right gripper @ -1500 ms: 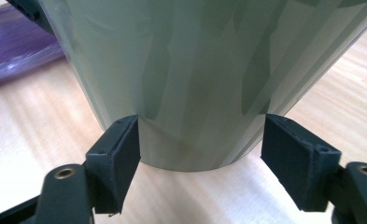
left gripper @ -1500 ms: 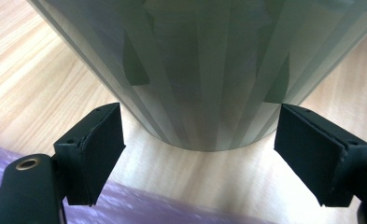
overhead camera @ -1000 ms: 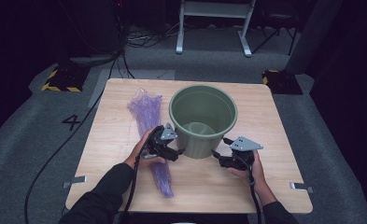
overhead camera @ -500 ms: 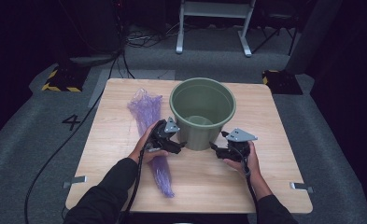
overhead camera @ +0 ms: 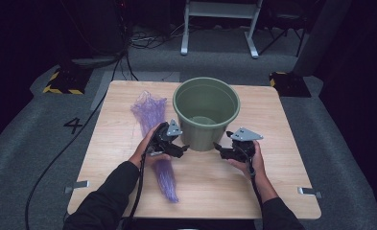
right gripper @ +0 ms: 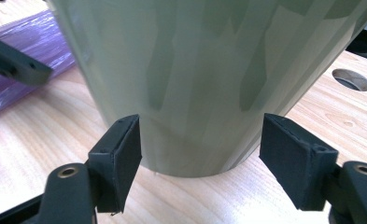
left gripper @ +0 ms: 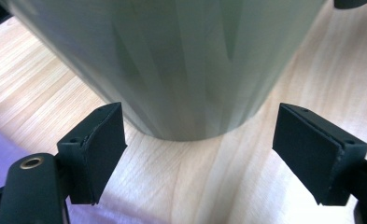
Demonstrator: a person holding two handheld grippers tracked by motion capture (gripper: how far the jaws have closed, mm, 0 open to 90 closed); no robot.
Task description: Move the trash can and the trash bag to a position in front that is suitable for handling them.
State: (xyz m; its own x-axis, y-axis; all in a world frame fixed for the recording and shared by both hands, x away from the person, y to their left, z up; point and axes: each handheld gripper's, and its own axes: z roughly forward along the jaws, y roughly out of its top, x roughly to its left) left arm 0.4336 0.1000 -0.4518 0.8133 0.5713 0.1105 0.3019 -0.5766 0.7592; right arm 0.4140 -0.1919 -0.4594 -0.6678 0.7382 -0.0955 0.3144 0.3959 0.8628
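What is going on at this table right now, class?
A person at a wooden table holds a two-jaw gripper in each hand. The left gripper and the right gripper are both open and point at the base of a green bucket from either side. In both gripper views the jaws stand wide, flanking the bucket's lower wall without clamping it. A purple mesh bag lies flat on the table to the left of the bucket, partly under the left hand.

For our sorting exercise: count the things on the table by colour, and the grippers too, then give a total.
Green bucket: 1
Purple net bag: 1
Black grippers, both open: 2 (left gripper, right gripper)
Total: 4
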